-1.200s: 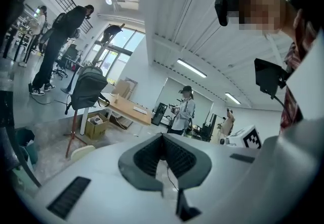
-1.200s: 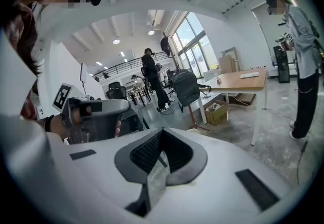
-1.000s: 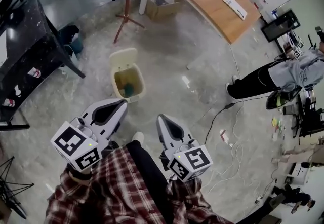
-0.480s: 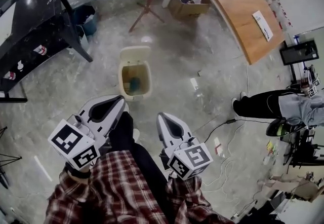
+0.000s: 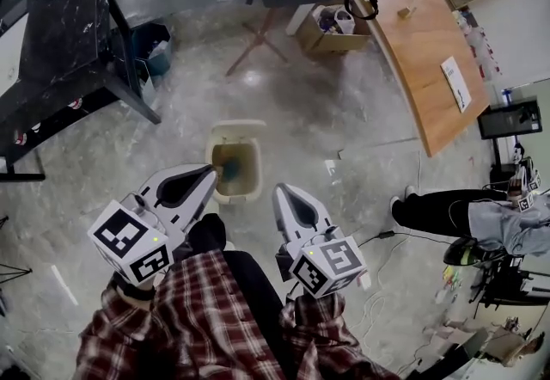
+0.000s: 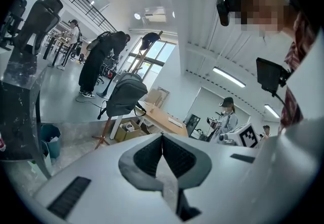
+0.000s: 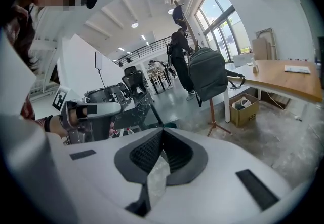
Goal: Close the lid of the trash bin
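Approach seems to be the step in hand, since neither gripper touches the bin and its lid is not yet down. At the left of the head view, the left gripper is held out before the person's plaid shirt. Its jaws are pressed together on nothing, and its tip shows just beside the bin's near left corner, though probably higher than it. The trash bin stands on the marbled grey floor, between the two grippers and slightly beyond them. It is small, cream-coloured and rectangular. Its lid is raised at the far edge, leaving the brownish inside open, with something teal lying in it. To the right, the right gripper also has its jaws closed and empty, and is near the bin but apart from it. The next move likely calls for a closed tip to reach behind the lid and tip it forward and down. The light bin may slide on the smooth floor.
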A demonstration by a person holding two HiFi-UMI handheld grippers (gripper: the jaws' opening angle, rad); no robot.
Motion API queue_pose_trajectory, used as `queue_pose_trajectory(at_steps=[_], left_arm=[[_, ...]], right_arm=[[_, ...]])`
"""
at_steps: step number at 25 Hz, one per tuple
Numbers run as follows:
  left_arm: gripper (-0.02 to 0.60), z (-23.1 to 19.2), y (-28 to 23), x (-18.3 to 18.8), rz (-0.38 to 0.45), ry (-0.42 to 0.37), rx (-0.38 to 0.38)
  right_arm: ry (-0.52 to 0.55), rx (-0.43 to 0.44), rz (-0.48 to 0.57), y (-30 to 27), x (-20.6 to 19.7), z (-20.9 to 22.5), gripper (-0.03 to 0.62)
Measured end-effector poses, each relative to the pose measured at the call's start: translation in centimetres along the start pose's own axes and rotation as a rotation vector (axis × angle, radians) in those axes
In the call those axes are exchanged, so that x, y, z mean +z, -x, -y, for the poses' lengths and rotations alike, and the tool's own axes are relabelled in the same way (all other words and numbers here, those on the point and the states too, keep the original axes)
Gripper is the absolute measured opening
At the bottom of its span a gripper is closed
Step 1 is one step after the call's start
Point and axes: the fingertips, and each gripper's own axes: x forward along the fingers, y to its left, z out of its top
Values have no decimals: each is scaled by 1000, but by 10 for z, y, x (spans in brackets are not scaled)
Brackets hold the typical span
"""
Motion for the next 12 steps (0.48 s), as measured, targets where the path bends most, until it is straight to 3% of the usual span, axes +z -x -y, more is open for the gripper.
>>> queue_pose_trajectory(at_steps=[5, 12], left_arm=[[12, -30, -14, -1, -34, 12, 18], [12, -59, -29, -41, -78, 70, 79]], right_arm=[[-44, -7, -49, -27, -7, 17, 14], [-57, 13, -144, -57, -38, 47, 14]])
